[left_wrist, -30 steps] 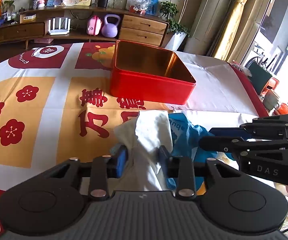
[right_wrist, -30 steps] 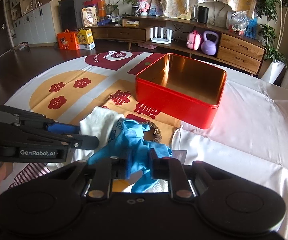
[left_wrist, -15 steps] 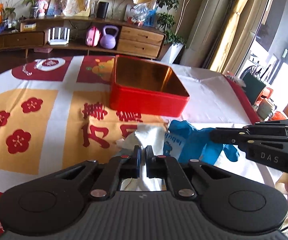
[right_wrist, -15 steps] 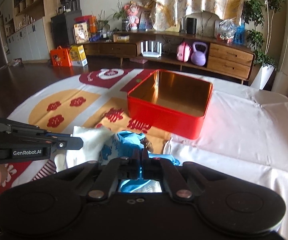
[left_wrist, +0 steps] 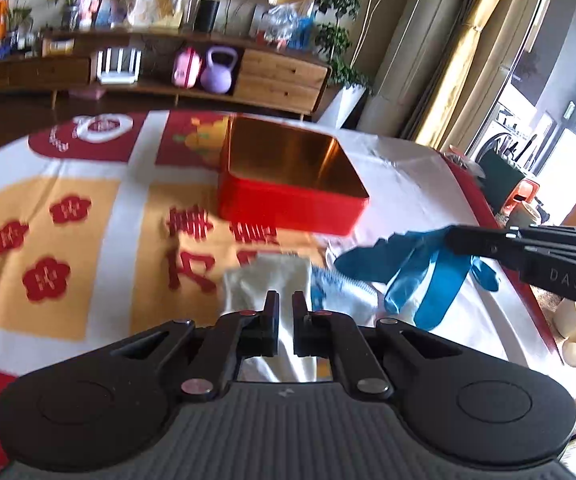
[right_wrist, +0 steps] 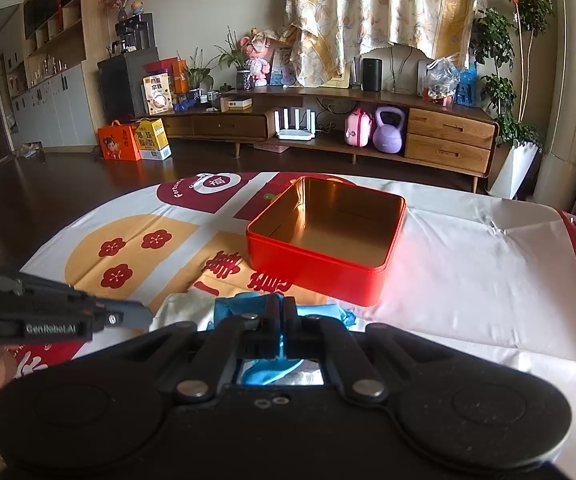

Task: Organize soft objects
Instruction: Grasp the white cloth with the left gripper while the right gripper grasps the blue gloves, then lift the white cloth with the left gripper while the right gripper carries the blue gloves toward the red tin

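Gripping cloth in both hands, I hold two soft items just above the printed tablecloth (right_wrist: 468, 264). My left gripper (left_wrist: 284, 306) is clamped shut on a white cloth (left_wrist: 272, 280), which rises as a pinched fold between the pads and spreads out below them onto the table. My right gripper (right_wrist: 280, 312) is closed on a blue glove (left_wrist: 420, 268); in the left view the glove hangs limp from the tips, fingers trailing down and to the left, clear of the table.

Beyond both loads sits the red tin (right_wrist: 324, 268), lid off, gold inside, nothing in it that I can see. It lies straight ahead of the two grippers and a little further up the table, its near wall facing me. Seen from the right wrist, the tin's long side runs away to the upper right, so the near corner is the first edge either load would have to clear.

I judge the glove the nearer of the two to the tin (its dangling fingers already reach towards the near wall), so the right hand has the shorter carry. Both items droop well below the pads, and that slack could catch the rim on the way over.

Behind the table: dark floor, then a low wooden sideboard (right_wrist: 448, 136).
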Demonstrator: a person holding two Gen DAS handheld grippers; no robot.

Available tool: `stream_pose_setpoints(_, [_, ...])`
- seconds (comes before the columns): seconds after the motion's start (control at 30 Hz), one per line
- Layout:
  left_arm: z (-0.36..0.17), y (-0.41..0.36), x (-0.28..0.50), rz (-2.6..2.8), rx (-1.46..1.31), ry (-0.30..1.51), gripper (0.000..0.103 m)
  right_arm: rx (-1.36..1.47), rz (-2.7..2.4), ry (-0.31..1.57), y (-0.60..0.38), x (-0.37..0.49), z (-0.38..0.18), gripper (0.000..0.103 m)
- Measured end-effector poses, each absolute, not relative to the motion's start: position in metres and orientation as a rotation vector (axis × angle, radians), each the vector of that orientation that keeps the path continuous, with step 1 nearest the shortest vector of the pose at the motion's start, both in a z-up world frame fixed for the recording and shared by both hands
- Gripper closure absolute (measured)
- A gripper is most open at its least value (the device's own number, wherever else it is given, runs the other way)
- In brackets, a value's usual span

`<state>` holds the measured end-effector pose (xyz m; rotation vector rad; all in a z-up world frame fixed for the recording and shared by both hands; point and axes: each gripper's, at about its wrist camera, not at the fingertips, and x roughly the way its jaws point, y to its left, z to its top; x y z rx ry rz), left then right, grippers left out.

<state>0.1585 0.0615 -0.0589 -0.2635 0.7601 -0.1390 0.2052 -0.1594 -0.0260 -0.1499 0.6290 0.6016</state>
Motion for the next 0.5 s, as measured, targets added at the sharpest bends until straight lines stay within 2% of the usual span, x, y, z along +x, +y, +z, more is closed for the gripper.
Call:
stream_pose_setpoints(0.13, [-0.071,0.055,0.157,-0.130,-0.250,0.793,0.093,-0.152,0.599,0.643,-0.159,0.206,-0.031,0.102])
stream_pose_setpoints(0.17, [-0.073,0.053,0.156,-0.136,-0.242,0.792,0.087,-0.150,0.598,0.645,-0.160,0.206,-0.032,0.102])
stream_pose_setpoints(0.23, [-0.076,0.048,0.156,-0.135,-0.223,0.795,0.056,-0.147,0.599,0.650,-0.160,0.207,-0.034,0.102])
stream_pose_setpoints(0.27, [-0.078,0.046,0.156,-0.141,-0.219,0.797,0.025,-0.147,0.600,0.651,-0.159,0.207,-0.035,0.102])
stream_pose_setpoints(0.3, [-0.079,0.045,0.155,-0.144,-0.218,0.792,0.018,-0.148,0.600,0.653,-0.159,0.207,-0.036,0.102])
stream_pose_setpoints(0.5, [-0.092,0.035,0.167,-0.108,-0.176,0.816,0.018,-0.149,0.602,0.673,-0.157,0.208,-0.043,0.102])
